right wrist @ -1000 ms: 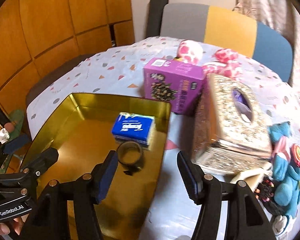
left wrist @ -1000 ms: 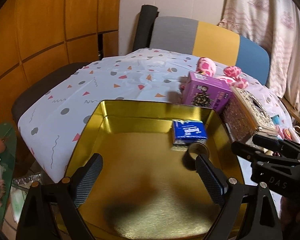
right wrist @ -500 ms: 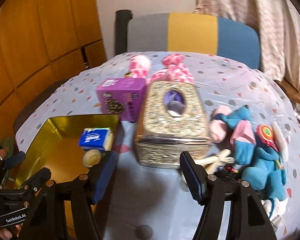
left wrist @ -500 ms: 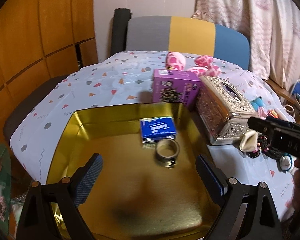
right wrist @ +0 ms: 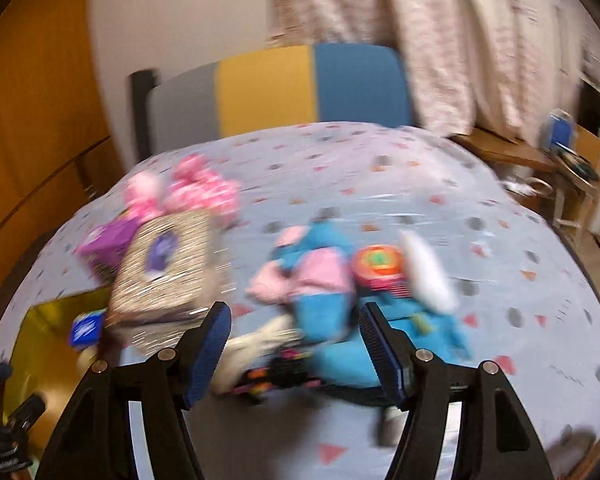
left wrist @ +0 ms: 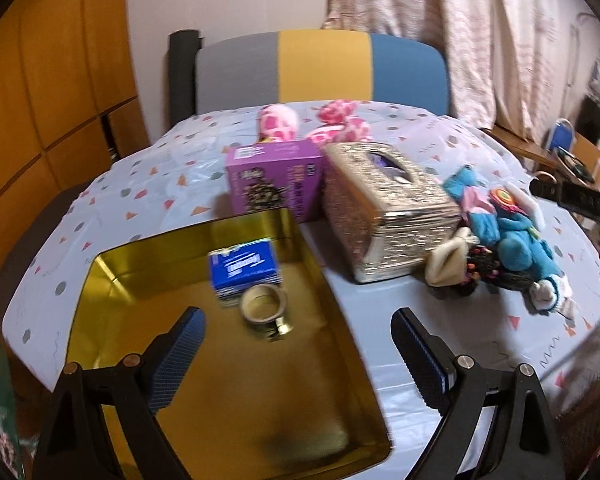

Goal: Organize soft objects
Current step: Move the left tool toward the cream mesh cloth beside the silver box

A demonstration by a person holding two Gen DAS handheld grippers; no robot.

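Observation:
A pile of soft toys, blue and pink plush (left wrist: 512,236) with a cream piece (left wrist: 450,260), lies at the table's right. In the right wrist view the blue plush (right wrist: 328,304) sits just ahead of my open, empty right gripper (right wrist: 294,330). A pink spotted plush (left wrist: 278,122) lies at the far side, also in the right wrist view (right wrist: 196,192). My left gripper (left wrist: 296,338) is open and empty above the gold tray (left wrist: 100,280), which holds a blue tissue pack (left wrist: 244,266) and a tape roll (left wrist: 262,304).
A purple box (left wrist: 276,180) and a gold tissue box (left wrist: 384,204) stand between the tray and the toys. A grey, yellow and blue chair back (left wrist: 320,68) is behind the table. The table's edge is close on the right.
Both grippers have swung right. The right gripper moved from beside the tissue box to just in front of the blue plush pile. The right view is blurred by motion.

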